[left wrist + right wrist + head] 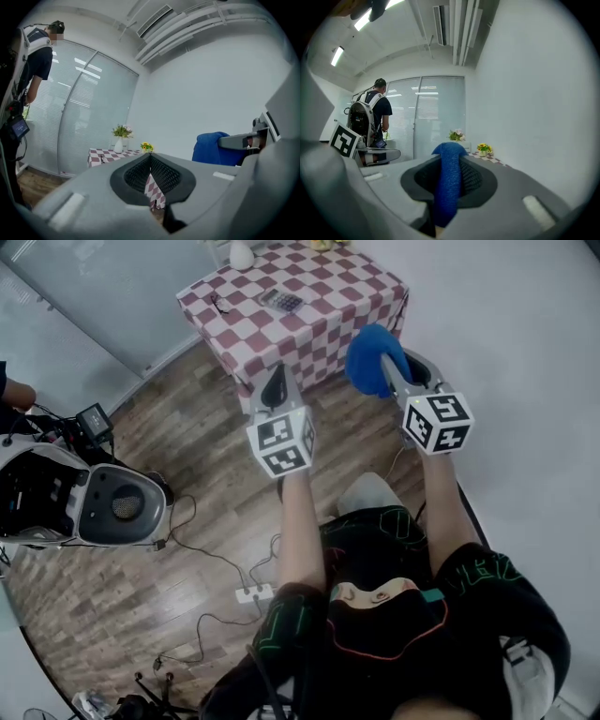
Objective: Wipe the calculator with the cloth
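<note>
Calculator, small grey keypad slab (281, 301), mid red-and-white chequered tabletop (328, 334); both grippers well short of it.
Right gripper (449, 176) clamps the bunched blue cloth (450, 157); left gripper (150, 161) pinched together, empty. Judged: come in over the near corner, lay cloth flat, stroke lightly; white vase (241, 254) stands toward the far edge.

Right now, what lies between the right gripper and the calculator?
Head view: only bare checked tablecloth separates the right gripper, shut on the blue cloth, from the calculator.
</note>
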